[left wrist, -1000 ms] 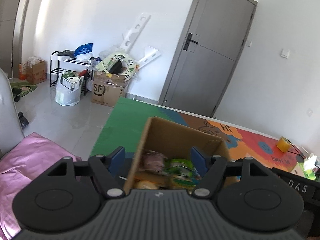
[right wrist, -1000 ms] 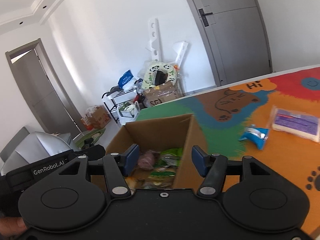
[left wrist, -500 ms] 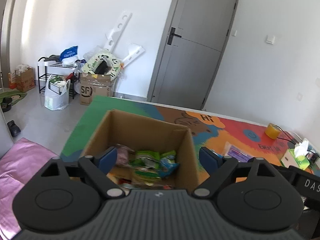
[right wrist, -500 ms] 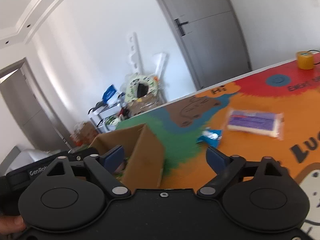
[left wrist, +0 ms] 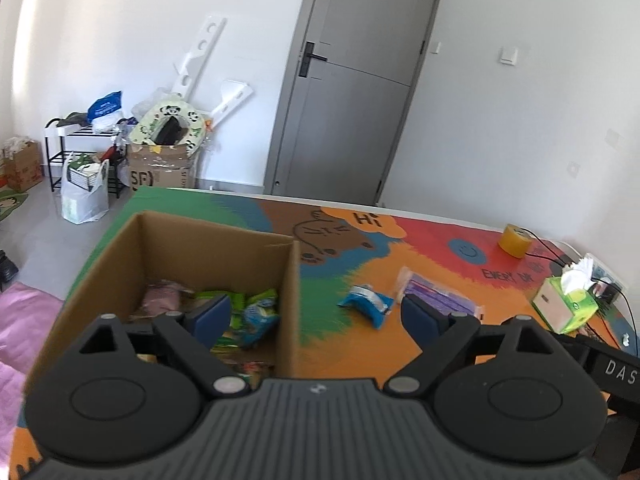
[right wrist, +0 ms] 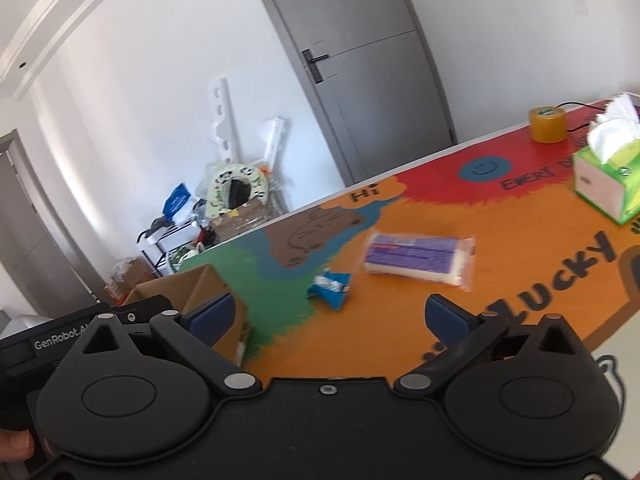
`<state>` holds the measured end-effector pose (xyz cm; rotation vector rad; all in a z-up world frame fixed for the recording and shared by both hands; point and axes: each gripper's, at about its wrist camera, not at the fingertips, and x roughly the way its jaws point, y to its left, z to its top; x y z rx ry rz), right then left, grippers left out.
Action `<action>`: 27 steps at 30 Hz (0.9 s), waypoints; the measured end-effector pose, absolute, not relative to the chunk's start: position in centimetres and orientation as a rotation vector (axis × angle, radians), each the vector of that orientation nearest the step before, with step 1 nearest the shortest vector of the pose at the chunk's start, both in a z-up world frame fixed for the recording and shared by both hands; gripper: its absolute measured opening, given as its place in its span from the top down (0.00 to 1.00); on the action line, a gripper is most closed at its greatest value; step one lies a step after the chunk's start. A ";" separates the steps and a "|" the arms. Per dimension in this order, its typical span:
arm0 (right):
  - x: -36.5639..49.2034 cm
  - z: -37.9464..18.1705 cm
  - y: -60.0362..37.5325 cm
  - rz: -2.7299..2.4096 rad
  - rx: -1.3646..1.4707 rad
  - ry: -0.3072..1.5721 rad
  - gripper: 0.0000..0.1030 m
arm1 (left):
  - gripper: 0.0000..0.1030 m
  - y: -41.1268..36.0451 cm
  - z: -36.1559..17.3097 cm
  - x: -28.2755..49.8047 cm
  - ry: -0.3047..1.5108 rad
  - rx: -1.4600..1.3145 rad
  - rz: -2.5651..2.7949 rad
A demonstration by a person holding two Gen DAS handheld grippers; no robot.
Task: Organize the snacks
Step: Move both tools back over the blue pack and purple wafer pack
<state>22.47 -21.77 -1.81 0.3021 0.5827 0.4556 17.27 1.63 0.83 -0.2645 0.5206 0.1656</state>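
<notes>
Left wrist: left claw (left wrist: 316,312) had swung from over the cardboard box (left wrist: 180,248) toward its right, jaws opening, empty. Crinkly packets sat inside the box; a blue foil pack (left wrist: 366,303) lay right of it on the counter (left wrist: 440,280).

Right wrist: right claw (right wrist: 328,316) opening, empty, now faced the flat purple-labelled packet (right wrist: 418,258) beyond the box; likely next pick.

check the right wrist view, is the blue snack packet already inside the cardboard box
No, the blue snack packet lies on the colourful table mat, beside the purple packet and apart from the cardboard box.
</notes>
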 end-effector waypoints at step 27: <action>28.5 -5.4 -28.9 0.355 0.351 0.611 0.05 | 0.12 -5.1 -2.2 25.6 0.591 -0.210 0.106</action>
